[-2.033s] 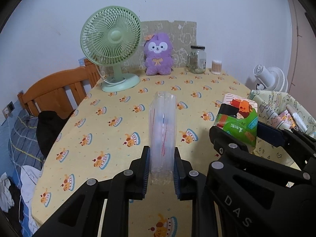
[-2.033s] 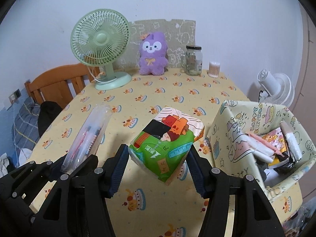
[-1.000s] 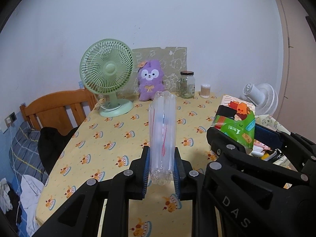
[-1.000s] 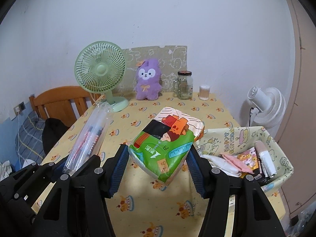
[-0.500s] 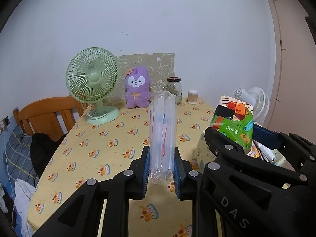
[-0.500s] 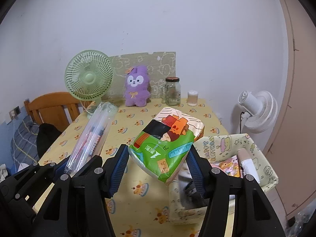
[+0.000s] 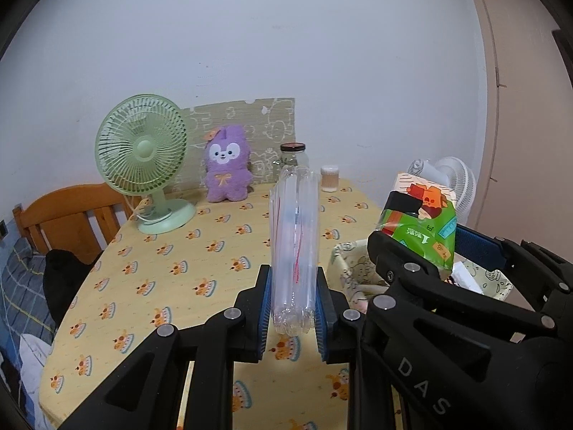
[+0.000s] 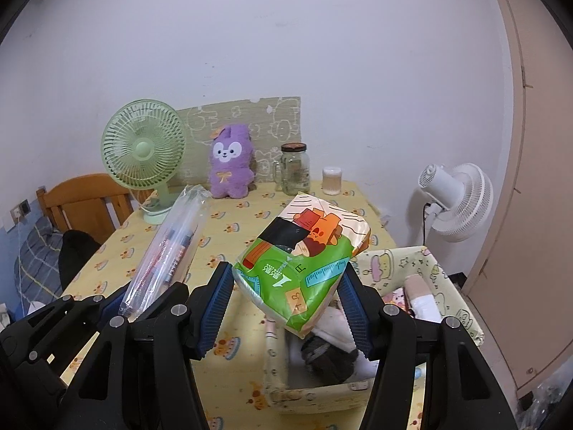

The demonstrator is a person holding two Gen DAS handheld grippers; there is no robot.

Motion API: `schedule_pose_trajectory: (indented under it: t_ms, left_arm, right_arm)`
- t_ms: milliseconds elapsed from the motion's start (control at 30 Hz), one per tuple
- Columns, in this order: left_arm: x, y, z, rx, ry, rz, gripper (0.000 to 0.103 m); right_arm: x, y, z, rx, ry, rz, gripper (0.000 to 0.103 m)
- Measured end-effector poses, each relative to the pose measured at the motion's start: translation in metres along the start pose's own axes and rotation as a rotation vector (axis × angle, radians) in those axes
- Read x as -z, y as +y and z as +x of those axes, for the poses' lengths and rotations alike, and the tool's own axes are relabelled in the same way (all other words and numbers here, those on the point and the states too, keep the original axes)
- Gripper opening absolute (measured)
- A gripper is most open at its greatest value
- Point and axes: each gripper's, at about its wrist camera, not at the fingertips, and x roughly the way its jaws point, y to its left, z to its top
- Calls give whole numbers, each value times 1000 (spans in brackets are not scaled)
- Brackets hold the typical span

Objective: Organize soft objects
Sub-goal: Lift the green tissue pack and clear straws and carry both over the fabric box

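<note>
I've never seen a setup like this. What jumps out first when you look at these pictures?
Two black hand-held grippers fill the foreground: the right hand-held gripper clamps a bright green tissue pack over a patterned fabric basket, while the left hand-held gripper pinches a clear plastic pouch of pens. At the far end of the yellow tablecloth, a purple plush bunny sits beside a green desk fan.

We saw right gripper [image 8: 284,302] clamping tissue pack [image 8: 301,263] above fabric basket [image 8: 444,286]; left gripper [image 8: 118,304] gripping pen bag [image 8: 168,247].
</note>
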Motion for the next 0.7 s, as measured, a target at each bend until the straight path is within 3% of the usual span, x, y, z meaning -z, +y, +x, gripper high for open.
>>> schedule_pose_trajectory:
  t_ms: [700]
  left_arm:
    - [-5, -47, 26, 80, 28, 38, 20]
  right_arm:
    - [2, -51, 15, 66, 20, 33, 62]
